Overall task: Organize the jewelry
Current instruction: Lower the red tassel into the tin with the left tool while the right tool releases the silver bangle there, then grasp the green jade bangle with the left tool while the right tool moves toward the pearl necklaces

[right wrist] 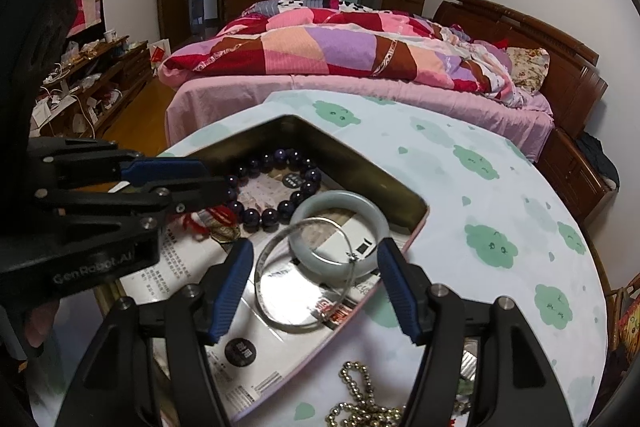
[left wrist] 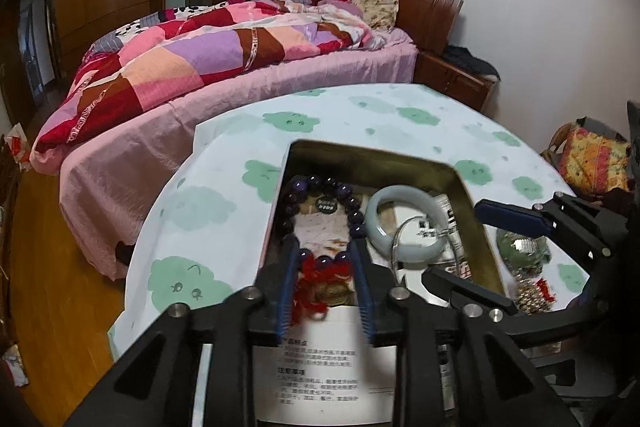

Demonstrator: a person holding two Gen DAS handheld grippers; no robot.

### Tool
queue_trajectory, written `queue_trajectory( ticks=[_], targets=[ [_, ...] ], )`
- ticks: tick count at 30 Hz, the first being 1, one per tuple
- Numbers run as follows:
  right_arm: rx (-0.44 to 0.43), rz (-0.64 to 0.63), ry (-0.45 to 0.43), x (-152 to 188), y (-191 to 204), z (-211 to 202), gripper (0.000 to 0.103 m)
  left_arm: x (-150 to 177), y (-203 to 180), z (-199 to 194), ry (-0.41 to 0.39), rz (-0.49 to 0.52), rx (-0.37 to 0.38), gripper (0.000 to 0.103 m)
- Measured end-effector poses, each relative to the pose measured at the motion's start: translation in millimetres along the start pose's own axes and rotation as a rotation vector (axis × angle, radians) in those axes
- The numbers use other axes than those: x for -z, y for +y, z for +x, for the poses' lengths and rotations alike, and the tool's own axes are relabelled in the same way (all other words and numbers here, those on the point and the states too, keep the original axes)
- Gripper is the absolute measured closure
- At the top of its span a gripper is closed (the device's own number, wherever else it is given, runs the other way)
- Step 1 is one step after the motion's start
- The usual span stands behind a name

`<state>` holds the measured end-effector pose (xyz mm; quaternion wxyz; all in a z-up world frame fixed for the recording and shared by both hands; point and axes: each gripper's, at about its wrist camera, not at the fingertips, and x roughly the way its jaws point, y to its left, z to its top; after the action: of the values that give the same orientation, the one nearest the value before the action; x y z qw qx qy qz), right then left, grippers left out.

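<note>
A metal tin box (left wrist: 476, 199) (right wrist: 372, 171) sits open on the table. Inside lie a dark purple bead bracelet (left wrist: 316, 183) (right wrist: 276, 183) with a red tassel (left wrist: 316, 275) (right wrist: 220, 215), a pale jade bangle (left wrist: 384, 223) (right wrist: 340, 223) and a thin silver bangle (left wrist: 404, 247) (right wrist: 304, 275). My left gripper (left wrist: 324, 259) (right wrist: 208, 175) is open inside the box, its fingers either side of the bracelet's tassel end. My right gripper (right wrist: 316, 267) (left wrist: 460, 247) is open above the silver bangle. A gold bead chain (right wrist: 360, 387) (left wrist: 528, 295) lies outside the box.
The round table has a white cloth with green cloud prints (right wrist: 492, 247). A green jade piece (left wrist: 516, 247) lies beside the box. Printed paper (left wrist: 316, 375) lines the box. A bed with a patchwork quilt (left wrist: 200, 59) stands behind.
</note>
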<state>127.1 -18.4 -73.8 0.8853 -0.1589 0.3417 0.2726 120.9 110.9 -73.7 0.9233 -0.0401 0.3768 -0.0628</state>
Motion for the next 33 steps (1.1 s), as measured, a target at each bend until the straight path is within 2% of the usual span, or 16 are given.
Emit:
queue_trajectory(
  ticks=[1,4,10,14,22,26,33],
  targets=[
    [0.005,0.004,-0.001,1,-2,-3,0.034,-1,-1,-2,-0.006,0.005,-0.015,0.058],
    [0.004,0.023,-0.01,4,-10,-10,0.031,-2,-7,-8,-0.03,0.019,-0.011,0.048],
    [0.017,0.075,-0.013,20,-35,-30,0.031,-4,-12,-15,-0.044,0.03,-0.028,0.047],
    [0.071,0.141,0.001,45,-69,-49,0.03,-3,-24,-19,-0.056,0.057,-0.055,0.047],
    [0.203,0.291,0.071,103,-136,-69,0.029,7,-75,-23,-0.057,0.138,0.008,0.047],
    [0.214,0.328,0.083,116,-147,-73,0.029,10,-107,-19,-0.046,0.175,0.054,0.047],
    [0.222,0.328,0.054,119,-145,-80,0.026,3,-156,-11,-0.045,0.282,0.077,0.047]
  ],
)
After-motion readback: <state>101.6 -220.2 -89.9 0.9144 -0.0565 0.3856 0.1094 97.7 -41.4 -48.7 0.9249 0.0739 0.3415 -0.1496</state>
